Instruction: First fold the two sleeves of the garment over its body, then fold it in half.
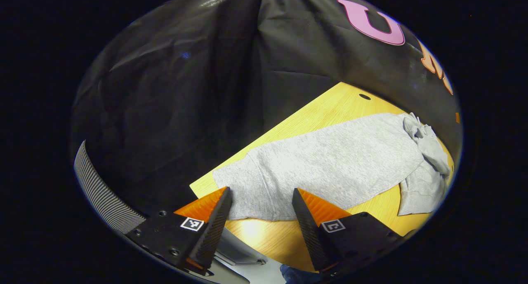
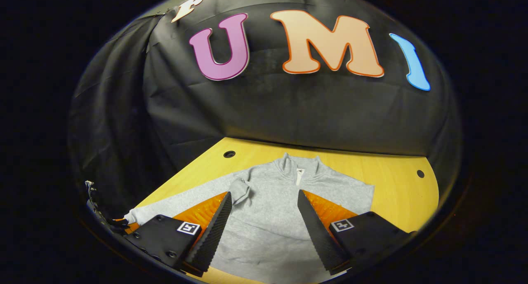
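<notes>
Heathered light grey garment (image 2: 272, 210), yellow wood-grain table (image 2: 396, 181), black cloth wall (image 1: 198, 90)

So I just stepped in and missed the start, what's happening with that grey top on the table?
A person holds two grippers above a grey sweatshirt spread on the yellow wooden table. The left gripper hangs near the hem with jaws apart, gripping nothing. The right gripper hangs over the body, jaws apart too. One sleeve already lies bunched on the body. The half fold is not yet done.
</notes>
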`<state>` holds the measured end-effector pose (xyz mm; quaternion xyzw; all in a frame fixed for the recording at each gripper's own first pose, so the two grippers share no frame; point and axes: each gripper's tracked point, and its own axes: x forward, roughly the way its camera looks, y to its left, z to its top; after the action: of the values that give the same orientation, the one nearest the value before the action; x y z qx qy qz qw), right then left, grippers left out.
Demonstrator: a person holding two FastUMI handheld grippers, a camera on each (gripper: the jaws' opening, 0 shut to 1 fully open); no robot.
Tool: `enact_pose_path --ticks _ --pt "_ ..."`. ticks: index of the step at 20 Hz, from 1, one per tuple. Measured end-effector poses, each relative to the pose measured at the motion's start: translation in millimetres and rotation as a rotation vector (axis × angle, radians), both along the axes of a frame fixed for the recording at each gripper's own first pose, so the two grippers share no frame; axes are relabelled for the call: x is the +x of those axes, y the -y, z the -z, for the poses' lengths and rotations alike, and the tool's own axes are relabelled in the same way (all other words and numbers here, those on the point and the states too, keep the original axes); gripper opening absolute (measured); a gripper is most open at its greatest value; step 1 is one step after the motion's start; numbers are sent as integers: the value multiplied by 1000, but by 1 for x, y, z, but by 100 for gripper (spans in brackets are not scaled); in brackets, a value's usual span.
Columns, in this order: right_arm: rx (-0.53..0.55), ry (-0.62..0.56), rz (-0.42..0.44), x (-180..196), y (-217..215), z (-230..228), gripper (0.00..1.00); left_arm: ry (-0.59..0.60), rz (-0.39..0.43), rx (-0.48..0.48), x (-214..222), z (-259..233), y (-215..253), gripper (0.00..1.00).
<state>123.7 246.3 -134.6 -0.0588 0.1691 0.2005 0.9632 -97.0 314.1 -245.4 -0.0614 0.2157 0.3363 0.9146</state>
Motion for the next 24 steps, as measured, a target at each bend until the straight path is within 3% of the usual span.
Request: enact_pose_path --ticks 2,3,4,7,9,15,24 --pt "1 6 39 -1 23 -4 96 -4 24 3 3 0 4 83" --pt "3 6 58 -3 33 -6 99 -8 36 7 8 3 7 73" --pt "7 7 76 -5 44 -8 99 -12 44 2 11 3 10 69" --pt "18 23 127 -10 73 -18 99 -17 58 -2 18 4 17 34" --pt "25 28 157 -13 90 -22 99 -40 62 1 19 4 20 17" --pt "38 31 239 -21 137 -25 99 -112 78 20 28 -1 27 1" --pt "51 20 313 -24 184 -20 99 42 303 6 115 -77 129 0"
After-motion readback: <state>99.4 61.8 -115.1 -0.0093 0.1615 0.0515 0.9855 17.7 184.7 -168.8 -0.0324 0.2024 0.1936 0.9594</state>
